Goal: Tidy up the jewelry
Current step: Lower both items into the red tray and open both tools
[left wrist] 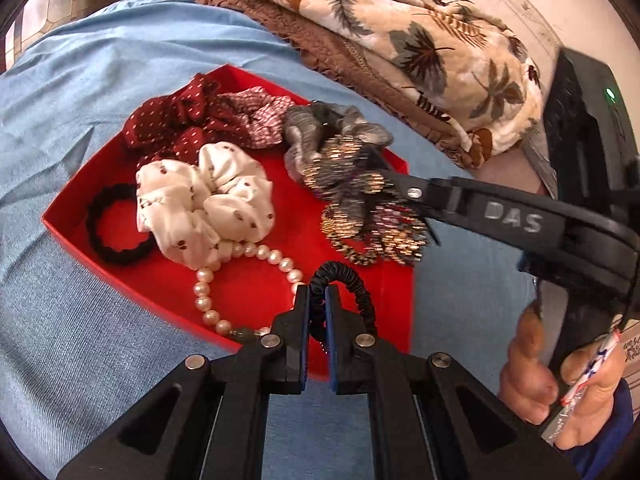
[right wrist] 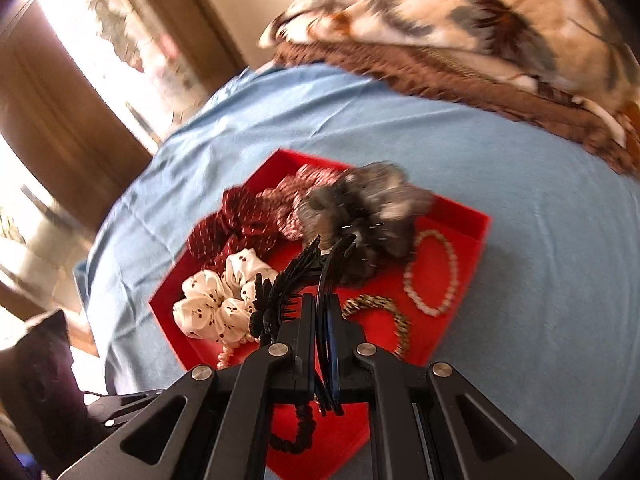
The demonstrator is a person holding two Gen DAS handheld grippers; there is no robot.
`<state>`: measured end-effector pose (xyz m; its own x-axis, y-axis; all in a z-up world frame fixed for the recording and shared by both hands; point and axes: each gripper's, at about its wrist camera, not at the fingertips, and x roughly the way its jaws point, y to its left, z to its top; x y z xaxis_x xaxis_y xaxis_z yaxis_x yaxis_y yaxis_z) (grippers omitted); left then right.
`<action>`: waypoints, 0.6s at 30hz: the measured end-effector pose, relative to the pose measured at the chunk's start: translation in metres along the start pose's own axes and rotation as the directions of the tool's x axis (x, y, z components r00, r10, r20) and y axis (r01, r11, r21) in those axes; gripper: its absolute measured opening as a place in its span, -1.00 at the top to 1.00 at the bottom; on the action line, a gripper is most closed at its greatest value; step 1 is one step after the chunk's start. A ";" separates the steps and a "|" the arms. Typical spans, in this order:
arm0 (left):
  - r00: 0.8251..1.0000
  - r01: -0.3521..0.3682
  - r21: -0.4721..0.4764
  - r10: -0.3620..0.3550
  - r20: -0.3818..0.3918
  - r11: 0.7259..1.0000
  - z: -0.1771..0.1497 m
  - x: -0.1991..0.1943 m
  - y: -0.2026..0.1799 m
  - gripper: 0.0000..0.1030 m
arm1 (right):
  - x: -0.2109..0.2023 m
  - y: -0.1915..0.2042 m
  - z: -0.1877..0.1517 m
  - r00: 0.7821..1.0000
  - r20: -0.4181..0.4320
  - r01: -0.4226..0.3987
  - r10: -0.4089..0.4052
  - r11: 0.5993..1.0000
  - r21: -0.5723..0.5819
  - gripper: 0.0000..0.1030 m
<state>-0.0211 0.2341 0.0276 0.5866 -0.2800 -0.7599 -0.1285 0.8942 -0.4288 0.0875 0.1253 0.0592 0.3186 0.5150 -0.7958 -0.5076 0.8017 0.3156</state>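
My left gripper is clamped on a thin black ruffled hair tie over the red tray's near corner; right gripper is pinched on a black claw clip above it. Mostly done imo: white scrunchie, maroon ones, grey one, pearl bracelet, beaded bangles (blurred) already inside. Left: these 2 pcs.

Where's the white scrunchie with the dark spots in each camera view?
Left wrist view: the white fabric scrunchie with dark spots lies left of centre in the red tray.
Right wrist view: it lies lower left in the tray.
Shared landmark: the dark red dotted scrunchie just behind it.
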 end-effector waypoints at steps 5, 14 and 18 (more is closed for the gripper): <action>1.000 0.003 -0.001 -0.003 -0.009 1.000 -0.002 0.003 0.002 0.87 | 0.029 0.009 0.004 0.998 -0.043 0.032 -0.035 0.998 -0.058 0.88; 1.000 0.022 0.001 -0.022 0.010 1.000 -0.006 -0.011 0.002 0.71 | 0.035 0.004 0.004 0.996 -0.052 0.069 -0.073 0.996 -0.063 0.87; 0.999 0.024 -0.001 -0.024 0.021 1.000 -0.008 -0.021 0.001 0.40 | 0.026 0.005 0.004 0.996 -0.039 0.073 -0.075 0.996 -0.056 0.86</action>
<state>-0.0399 0.2376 0.0391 0.6064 -0.2940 -0.7388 -0.1155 0.8867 -0.4477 0.0962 0.1439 0.0420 0.3242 0.4414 -0.8367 -0.5276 0.8185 0.2274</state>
